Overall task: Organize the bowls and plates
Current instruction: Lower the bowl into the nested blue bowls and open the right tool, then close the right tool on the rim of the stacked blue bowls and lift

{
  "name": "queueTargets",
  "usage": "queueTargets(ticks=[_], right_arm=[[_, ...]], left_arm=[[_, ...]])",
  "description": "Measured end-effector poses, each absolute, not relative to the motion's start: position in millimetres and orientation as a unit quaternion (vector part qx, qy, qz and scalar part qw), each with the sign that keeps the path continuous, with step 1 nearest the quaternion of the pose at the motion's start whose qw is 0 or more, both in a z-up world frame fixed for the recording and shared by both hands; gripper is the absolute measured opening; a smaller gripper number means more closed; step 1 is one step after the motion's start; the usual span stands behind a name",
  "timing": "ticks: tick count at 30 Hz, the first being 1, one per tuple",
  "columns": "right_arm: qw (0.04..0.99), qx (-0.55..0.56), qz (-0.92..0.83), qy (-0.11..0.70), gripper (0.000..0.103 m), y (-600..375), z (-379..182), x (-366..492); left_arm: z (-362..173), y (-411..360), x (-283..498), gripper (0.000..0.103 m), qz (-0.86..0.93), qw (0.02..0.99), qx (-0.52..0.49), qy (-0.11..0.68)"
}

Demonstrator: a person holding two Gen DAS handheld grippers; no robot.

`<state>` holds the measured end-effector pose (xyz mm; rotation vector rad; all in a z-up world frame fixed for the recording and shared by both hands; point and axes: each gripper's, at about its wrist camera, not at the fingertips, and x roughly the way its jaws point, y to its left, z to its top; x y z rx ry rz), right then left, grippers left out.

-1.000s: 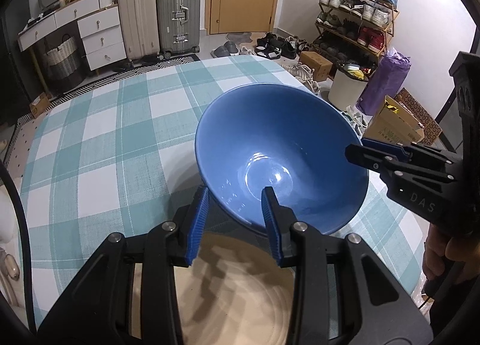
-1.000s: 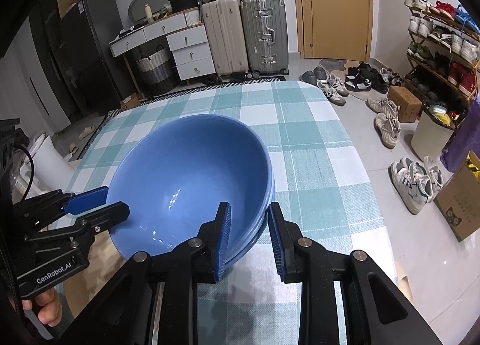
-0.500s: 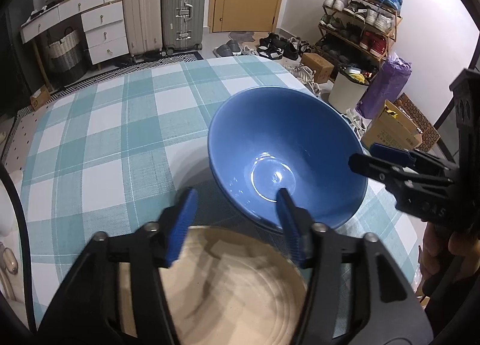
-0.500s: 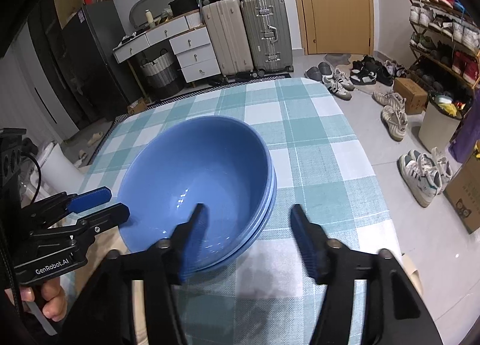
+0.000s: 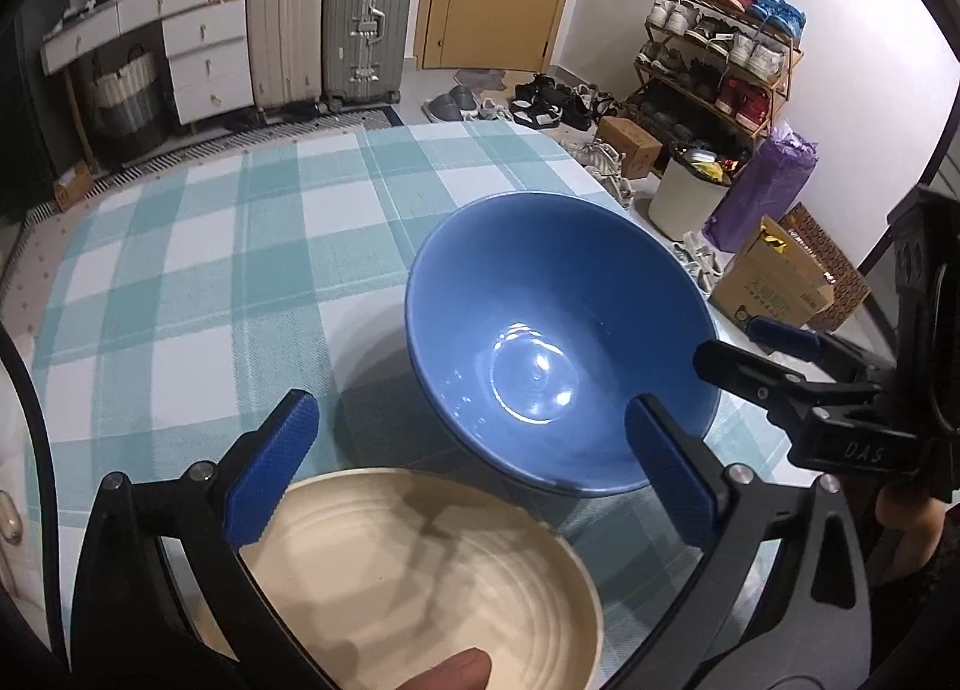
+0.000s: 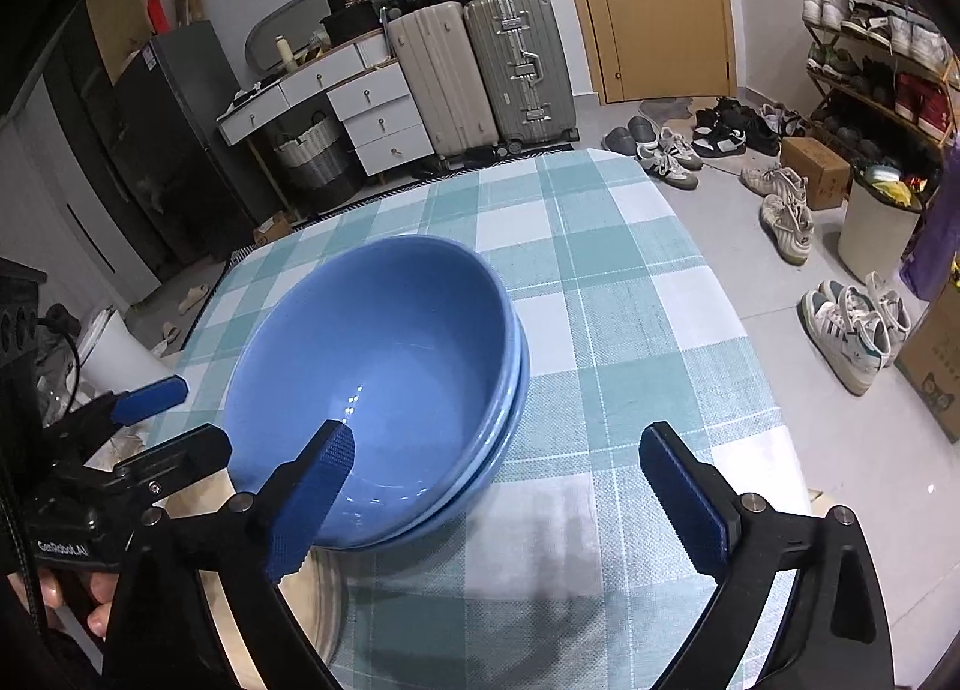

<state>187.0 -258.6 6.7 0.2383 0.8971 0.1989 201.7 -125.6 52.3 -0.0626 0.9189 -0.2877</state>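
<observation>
A blue bowl (image 5: 558,342) sits nested in a second blue bowl (image 6: 480,480) on the teal checked tablecloth (image 5: 198,270); the top bowl also shows in the right wrist view (image 6: 384,378). A cream plate (image 5: 420,576) lies just in front of the bowls, under my left gripper (image 5: 474,468), which is open and empty, jaws wide apart, behind the bowl's near rim. My right gripper (image 6: 510,492) is open and empty, its jaws either side of the bowls' near right edge. It also shows in the left wrist view (image 5: 750,348).
The table's right edge (image 6: 750,342) drops to a floor with shoes (image 6: 852,324), a cardboard box (image 5: 774,276) and a white bin (image 5: 690,192). Suitcases (image 5: 330,24) and white drawers (image 5: 204,60) stand beyond the far edge. A thumb (image 5: 450,672) shows at the bottom.
Both grippers have opened and let go of the bowl's rim, then drawn back slightly. The bowl now rests in the lower one.
</observation>
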Motion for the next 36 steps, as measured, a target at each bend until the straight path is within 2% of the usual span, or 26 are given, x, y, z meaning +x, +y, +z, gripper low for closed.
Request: queueTargets(ticks=[14,19,21,26,33,34,36], right_arm=[[0.881,0.160,0.112,0.431,0.097,-270,-11,190],[0.877,0.173,0.123,0.431,0.088,-271,-17,191],[0.873,0.182,0.128,0.433,0.085,-271,-20,192],[0.866,0.197,0.143,0.437,0.071,-271,-26,196],[0.867,0.187,0.165,0.431,0.044,-259,-22,198],[0.870,0.180,0.161,0.430,0.042,-256,-20,198],[0.873,0.172,0.156,0.429,0.041,-255,-20,198]], left_arm=[[22,-116,230,0.102,-0.137,0.867,-0.093,0.471],[14,-112,238,0.102,-0.138,0.862,-0.107,0.475],[13,-111,240,0.097,-0.142,0.861,-0.112,0.476],[6,-111,247,0.073,-0.154,0.853,-0.127,0.482],[1,-113,248,0.044,-0.163,0.849,-0.134,0.485],[0,-113,248,0.038,-0.164,0.847,-0.136,0.488],[-1,-113,249,0.034,-0.161,0.847,-0.138,0.488]])
